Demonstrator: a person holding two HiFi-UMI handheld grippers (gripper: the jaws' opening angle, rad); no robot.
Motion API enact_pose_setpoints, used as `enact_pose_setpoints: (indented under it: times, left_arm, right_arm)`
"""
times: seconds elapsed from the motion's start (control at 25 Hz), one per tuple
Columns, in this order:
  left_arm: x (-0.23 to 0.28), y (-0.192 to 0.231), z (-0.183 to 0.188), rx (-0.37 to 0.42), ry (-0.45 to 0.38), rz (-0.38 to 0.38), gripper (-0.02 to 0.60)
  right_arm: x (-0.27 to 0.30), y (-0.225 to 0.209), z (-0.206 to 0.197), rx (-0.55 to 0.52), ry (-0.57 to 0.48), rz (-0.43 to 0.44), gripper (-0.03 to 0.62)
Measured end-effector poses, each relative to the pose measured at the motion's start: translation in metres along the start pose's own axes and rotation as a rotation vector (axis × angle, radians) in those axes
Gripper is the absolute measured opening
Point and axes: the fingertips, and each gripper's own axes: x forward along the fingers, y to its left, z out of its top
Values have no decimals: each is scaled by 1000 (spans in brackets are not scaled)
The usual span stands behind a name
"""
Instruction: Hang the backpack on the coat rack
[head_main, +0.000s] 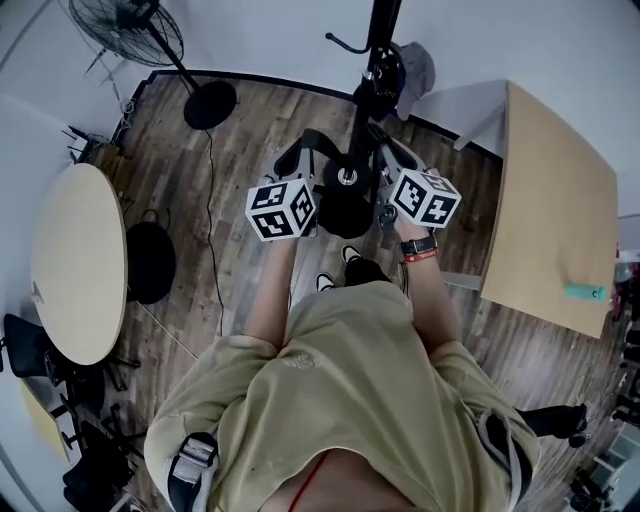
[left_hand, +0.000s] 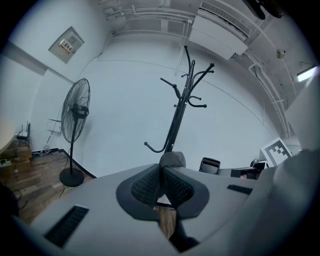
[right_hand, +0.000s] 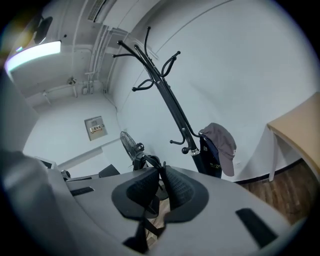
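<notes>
The black backpack (head_main: 345, 210) hangs between my two grippers, right against the black coat rack (head_main: 376, 40) pole, with its straps (head_main: 300, 148) looping outward. My left gripper (head_main: 306, 196) is on its left side and my right gripper (head_main: 396, 198) on its right. In the left gripper view the left gripper (left_hand: 162, 182) is shut, with a dark strap (left_hand: 181, 241) showing below the pads. The right gripper (right_hand: 161, 186) is shut on a black strap (right_hand: 145, 220). The coat rack (left_hand: 179, 105) rises just ahead, its upper hooks (right_hand: 150, 55) bare.
A grey cap (head_main: 416, 66) and a dark blue item (right_hand: 207, 157) hang on the rack's lower hooks. A standing fan (head_main: 135, 30) is to the far left, a round table (head_main: 75, 260) at left and a rectangular table (head_main: 555, 200) at right. The floor is wood.
</notes>
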Motion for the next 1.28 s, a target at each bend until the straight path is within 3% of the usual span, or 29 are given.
enact_pose_setpoints:
  times: [0.16, 0.6, 1.28]
  left_arm:
    - [34, -29, 15, -2, 2, -37, 26]
    - [104, -50, 47, 14, -22, -51, 26]
    - [170, -34, 92, 11, -75, -16, 26]
  right_arm:
    - [-1, -19, 30, -15, -7, -10, 49]
    - [20, -66, 94, 31, -66, 6, 49]
    - [60, -124, 154, 113, -146, -5, 49]
